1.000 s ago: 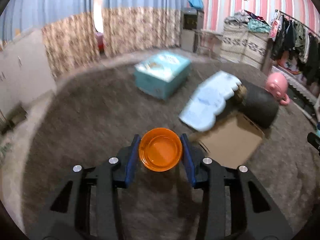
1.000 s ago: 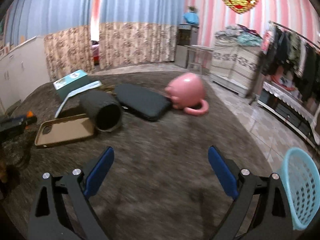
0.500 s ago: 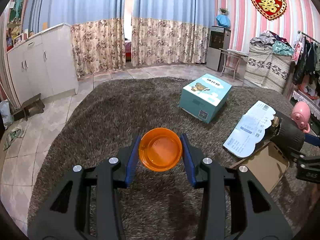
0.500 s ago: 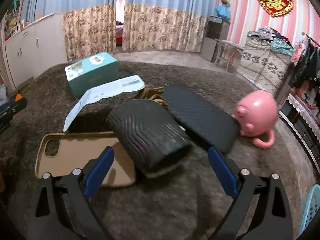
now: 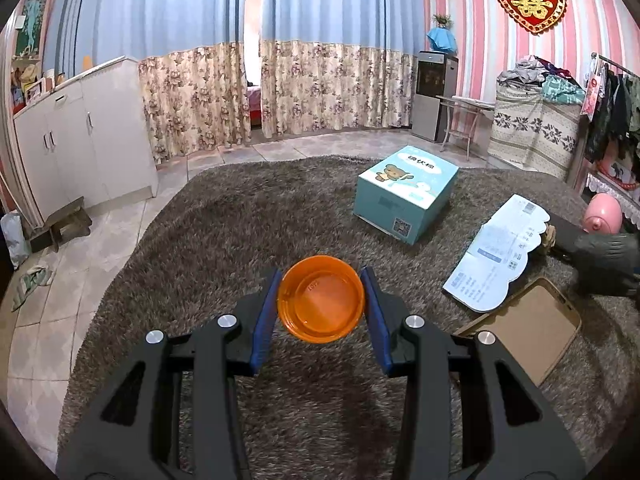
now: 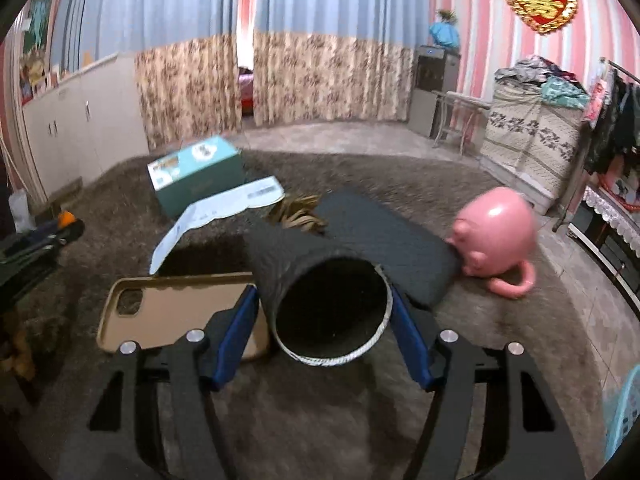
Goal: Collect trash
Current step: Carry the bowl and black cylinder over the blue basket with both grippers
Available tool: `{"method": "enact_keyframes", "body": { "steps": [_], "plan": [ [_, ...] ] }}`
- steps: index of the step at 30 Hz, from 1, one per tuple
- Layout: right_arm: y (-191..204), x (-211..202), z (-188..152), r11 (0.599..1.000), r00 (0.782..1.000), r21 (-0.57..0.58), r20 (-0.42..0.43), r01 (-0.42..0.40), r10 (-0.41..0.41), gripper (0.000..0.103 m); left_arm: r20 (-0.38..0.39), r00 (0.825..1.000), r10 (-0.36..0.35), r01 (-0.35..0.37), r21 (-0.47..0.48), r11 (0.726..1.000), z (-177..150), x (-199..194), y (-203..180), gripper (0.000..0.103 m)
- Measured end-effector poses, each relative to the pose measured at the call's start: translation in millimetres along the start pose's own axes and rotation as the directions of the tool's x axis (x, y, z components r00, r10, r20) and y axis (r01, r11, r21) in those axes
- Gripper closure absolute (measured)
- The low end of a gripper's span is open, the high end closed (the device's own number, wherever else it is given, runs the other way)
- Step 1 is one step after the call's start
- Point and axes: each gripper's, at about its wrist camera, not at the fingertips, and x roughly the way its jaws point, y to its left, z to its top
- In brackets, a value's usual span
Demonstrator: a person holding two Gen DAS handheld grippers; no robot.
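- Here the right gripper (image 6: 320, 322) has just been closing; its jaws now flank the open mouth of the black tube (image 6: 316, 280), lying on the rug (image 6: 500, 340) just right of the phone case (image 6: 172, 308).
- Squeeze gently: the tube looks soft, and the case sits touching the left pad.
- The left gripper (image 5: 322, 304) holds the orange cup (image 5: 322, 304) clamped; keep it level.

Both wrist cameras look forward and down along their fingers, close over the rug (image 5: 224, 232); both share the teal box (image 5: 406, 192) and curtains (image 6: 320, 76)
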Motion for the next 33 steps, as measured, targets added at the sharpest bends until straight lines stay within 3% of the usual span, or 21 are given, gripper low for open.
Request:
{"method": "enact_keyframes", "body": {
  "steps": [7,12,16,22,29,33],
  "plan": [
    [-46.9,-66.4,-23.5,0.997,0.997,0.048,0.042,0.055,-0.057,0.04,0.013,1.0,0.011,-0.012,0.033,0.999,-1.1,-2.9,-5.5,0.063],
    [-87.5,-112.7,-42.5,0.986,0.987,0.087,0.072,0.139,-0.146,0.04,0.007,1.0,0.011,-0.011,0.042,0.999,-0.1,-8.6,-11.4,0.064],
    [-132.9,-149.7,-55.3,0.96,0.965,0.177,0.107,0.217,-0.238,0.04,0.016,1.0,-0.015,0.014,0.067,0.998,2.9,-21.6,-29.3,0.064],
    [-195.3,-189.3,-78.1,0.899,0.924,0.308,0.125,0.31,-0.361,0.04,0.044,0.992,-0.114,0.109,0.099,0.989,17.0,-49.4,-77.0,0.064],
    [-254.2,-210.7,-107.2,0.814,0.879,0.429,0.09,0.391,-0.469,0.04,0.063,0.962,-0.266,0.25,0.191,0.949,22.3,-77.8,-169.6,0.063],
    [-279.6,-219.5,-123.4,0.771,0.861,0.483,0.064,0.415,-0.504,0.04,0.056,0.929,-0.366,0.34,0.26,0.904,16.6,-98.8,-231.3,0.063]
  ]
}}
